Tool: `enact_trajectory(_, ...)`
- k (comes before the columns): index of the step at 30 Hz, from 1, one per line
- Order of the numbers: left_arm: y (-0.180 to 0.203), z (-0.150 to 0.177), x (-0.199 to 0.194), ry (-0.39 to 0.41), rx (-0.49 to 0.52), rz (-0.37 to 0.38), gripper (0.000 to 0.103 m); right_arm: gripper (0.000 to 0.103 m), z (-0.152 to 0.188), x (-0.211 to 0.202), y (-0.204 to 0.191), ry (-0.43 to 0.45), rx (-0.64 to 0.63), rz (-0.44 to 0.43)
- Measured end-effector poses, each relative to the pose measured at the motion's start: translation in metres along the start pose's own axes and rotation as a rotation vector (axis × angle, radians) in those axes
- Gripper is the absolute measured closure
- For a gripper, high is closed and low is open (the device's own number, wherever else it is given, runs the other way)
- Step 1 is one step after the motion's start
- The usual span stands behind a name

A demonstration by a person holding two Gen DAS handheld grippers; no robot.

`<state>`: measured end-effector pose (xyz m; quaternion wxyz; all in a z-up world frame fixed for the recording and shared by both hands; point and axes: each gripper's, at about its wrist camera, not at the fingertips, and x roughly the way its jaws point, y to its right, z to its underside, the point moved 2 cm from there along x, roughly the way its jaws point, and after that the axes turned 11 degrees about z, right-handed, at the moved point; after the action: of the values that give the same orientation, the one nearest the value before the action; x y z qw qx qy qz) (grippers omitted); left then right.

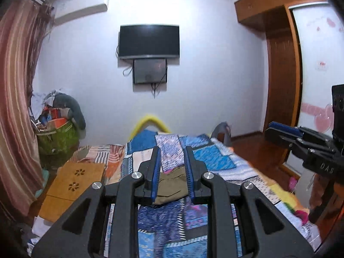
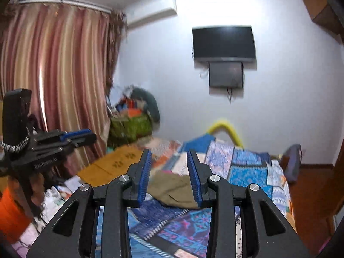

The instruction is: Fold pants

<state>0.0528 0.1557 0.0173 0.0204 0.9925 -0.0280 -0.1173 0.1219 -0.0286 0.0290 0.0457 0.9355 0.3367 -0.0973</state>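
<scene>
Olive-green pants point(image 1: 172, 185) lie in a compact folded heap on the patchwork quilt point(image 1: 215, 159) of the bed, and in the right wrist view the pants point(image 2: 172, 188) rest on the quilt point(image 2: 247, 167) too. My left gripper point(image 1: 172, 150) is held up over the near part of the bed. Its blue pads stand a narrow gap apart with nothing between them, and the pants show through the gap farther off. My right gripper point(image 2: 168, 152) is likewise open and empty. Each gripper appears from the side in the other's view: the right point(image 1: 279, 129) and the left point(image 2: 86, 134).
A low wooden folding table point(image 1: 75, 182) lies on the bed's left side beside a green bag of clutter point(image 1: 58, 137) and a striped curtain point(image 1: 19, 96). A TV point(image 1: 149, 40) hangs on the far wall. A wooden wardrobe point(image 1: 279, 75) and floor are to the right.
</scene>
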Motion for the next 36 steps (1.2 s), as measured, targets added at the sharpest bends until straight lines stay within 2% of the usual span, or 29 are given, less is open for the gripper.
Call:
enact_trajectory(2,0.008,0.002,-0.015,0.033,-0.007,0.005,0.068,0.072,0.002,-0.012,-0.006,0.031,0.002,-0.005)
enact_trajectory(3,0.010,0.003,-0.022,0.048,-0.012,0.002,0.059,0.070,0.002,-0.016,-0.009,0.042,-0.002,-0.006)
enact_trajectory(5,0.015,0.005,-0.033,0.080,-0.013,-0.011,0.050,0.053,0.004,-0.025,-0.016,0.079,-0.013,0.011)
enact_trajectory(7,0.017,0.006,-0.041,0.092,-0.013,-0.010,0.037,0.042,0.005,-0.028,-0.020,0.106,-0.014,0.025)
enact_trajectory(8,0.019,0.007,-0.046,0.099,-0.018,-0.010,0.034,0.037,0.006,-0.027,-0.021,0.111,-0.012,0.025)
enact_trajectory(10,0.021,0.008,-0.053,0.109,-0.015,-0.022,0.024,0.032,0.006,-0.028,-0.023,0.123,-0.008,0.026)
enact_trajectory(13,0.024,0.010,-0.063,0.130,0.010,-0.062,0.013,0.015,0.004,-0.032,-0.025,0.141,-0.002,0.047)
enact_trajectory(16,0.025,0.013,-0.069,0.135,0.010,-0.066,0.005,0.008,0.004,-0.033,-0.025,0.144,0.008,0.059)
enact_trajectory(18,0.028,0.016,-0.071,0.137,0.014,-0.074,0.003,0.000,0.006,-0.036,-0.024,0.142,0.015,0.074)
enact_trajectory(25,0.030,0.022,-0.076,0.132,0.016,-0.067,0.000,0.000,0.015,-0.047,-0.020,0.142,0.054,0.094)
enact_trajectory(36,0.031,0.028,-0.070,0.119,0.009,-0.064,0.000,0.000,0.019,-0.055,-0.018,0.134,0.049,0.099)
